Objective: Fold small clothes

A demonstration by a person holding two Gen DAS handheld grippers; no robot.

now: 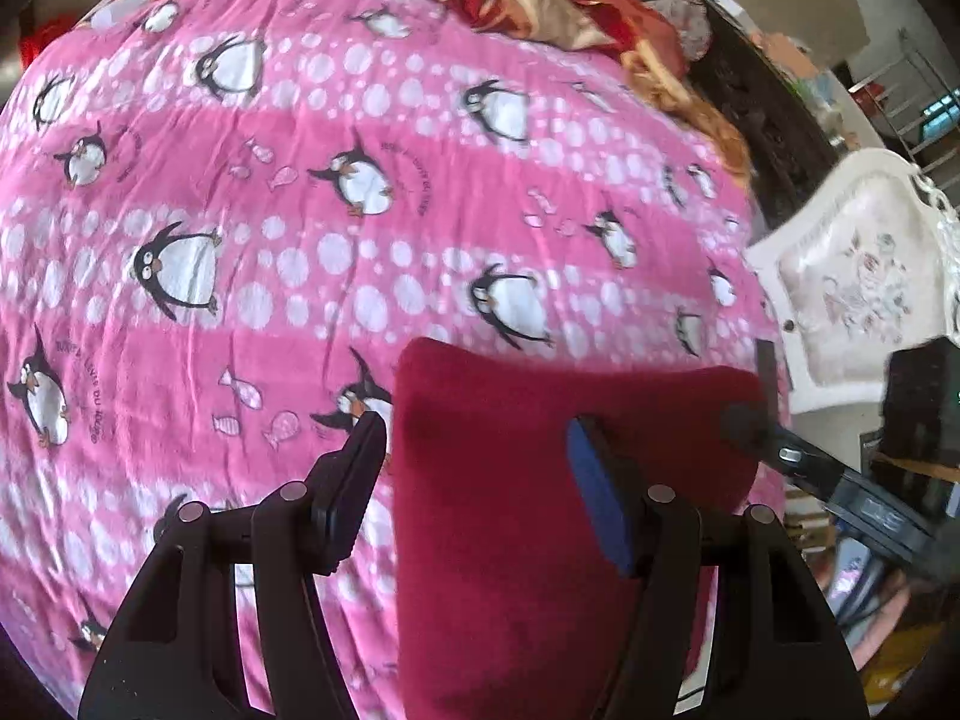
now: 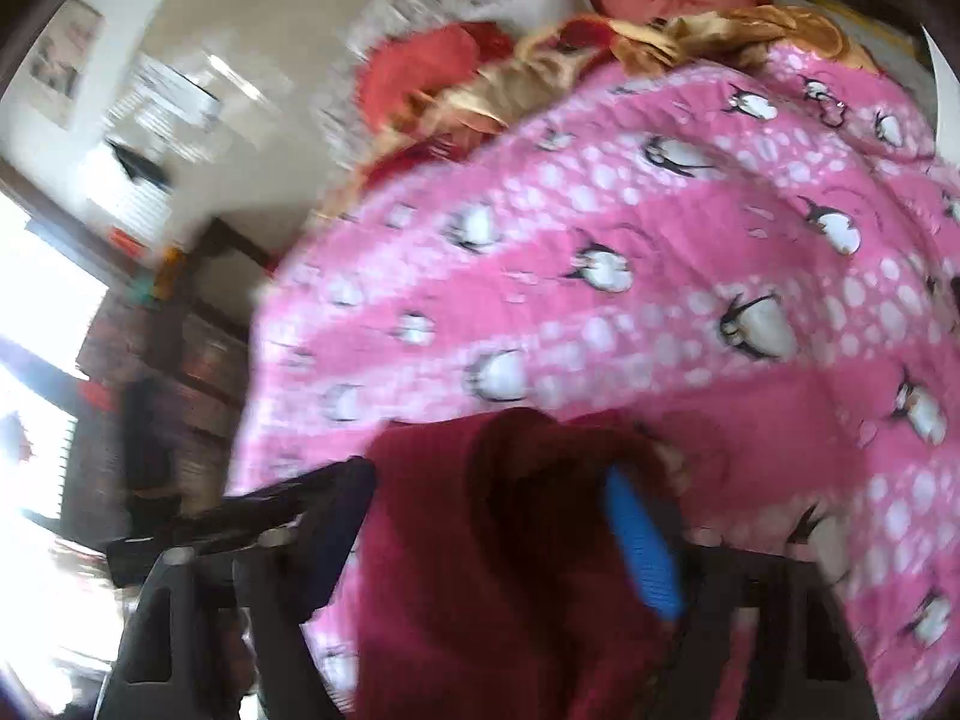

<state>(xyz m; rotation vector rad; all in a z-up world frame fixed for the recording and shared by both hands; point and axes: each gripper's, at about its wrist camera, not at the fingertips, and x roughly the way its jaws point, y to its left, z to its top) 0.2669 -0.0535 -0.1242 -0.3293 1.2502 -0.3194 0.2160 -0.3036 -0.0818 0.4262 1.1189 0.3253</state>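
Observation:
A dark red garment (image 1: 510,480) lies on a pink penguin-print blanket (image 1: 240,192). My left gripper (image 1: 480,468) hangs over the garment's left part with its jaws apart. Its left finger stands just off the cloth's edge, and its blue-padded finger (image 1: 600,504) is above the cloth, so nothing is pinched. In the blurred right wrist view, the garment (image 2: 480,540) bunches up and fills the gap between the jaws of my right gripper (image 2: 492,516). Seen from the left wrist, the right gripper (image 1: 756,432) sits at the garment's right corner.
Red and gold bedding (image 1: 570,6) is heaped at the far end of the blanket. A white cushioned chair (image 1: 858,282) stands off the bed's right side. On the other side, dark wooden furniture (image 2: 180,372) stands by a bright window (image 2: 36,312).

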